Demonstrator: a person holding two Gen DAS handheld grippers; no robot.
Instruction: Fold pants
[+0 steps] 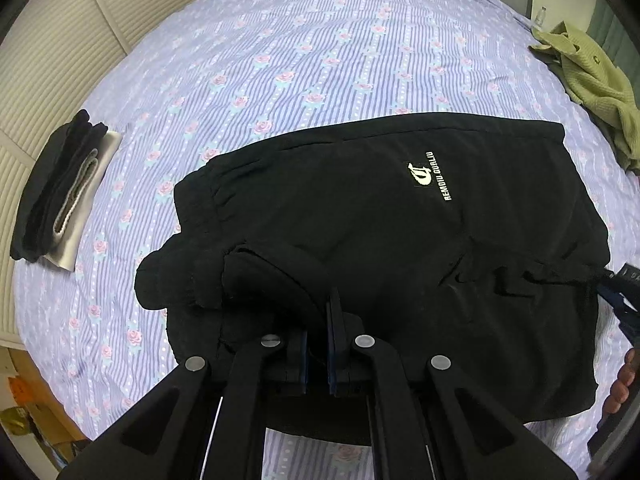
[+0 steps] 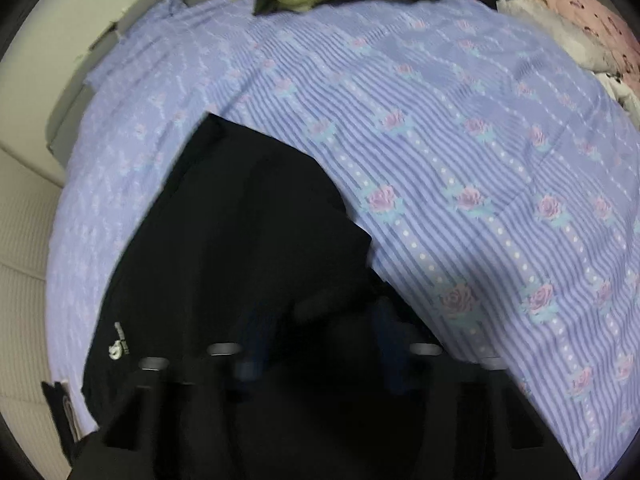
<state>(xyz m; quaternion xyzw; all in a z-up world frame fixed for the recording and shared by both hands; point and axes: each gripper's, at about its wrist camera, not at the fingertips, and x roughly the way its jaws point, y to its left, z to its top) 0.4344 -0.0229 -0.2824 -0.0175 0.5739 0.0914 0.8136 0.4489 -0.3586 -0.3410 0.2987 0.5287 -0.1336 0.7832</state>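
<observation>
Pants: we see the black fabric pants with a white logo print [image 1: 400, 240] lying folded on the lilac striped bedsheet with pink roses [image 1: 280, 60], near the bed's close edge; in the right wrist view they fill the lower left.
Left gripper: our left gripper [image 1: 318, 320] has its blue-padded fingers [image 1: 333, 320] drawn nearly together over a bunched fold at the pants' near left corner; black cloth lies between them, so we read it as pinching the pants.
Right gripper: our right gripper [image 2: 320, 320] is blurred and dark against the pants; its blue fingers [image 2: 256, 328] stand apart, and we cannot tell whether they hold any cloth.
Stack: a folded pile of dark and grey clothes [image 1: 60, 192] sits at the sheet's left edge, well apart from the pants.
Far corner: a crumpled olive-green knit garment [image 1: 592, 84] lies at the sheet's right side.
</observation>
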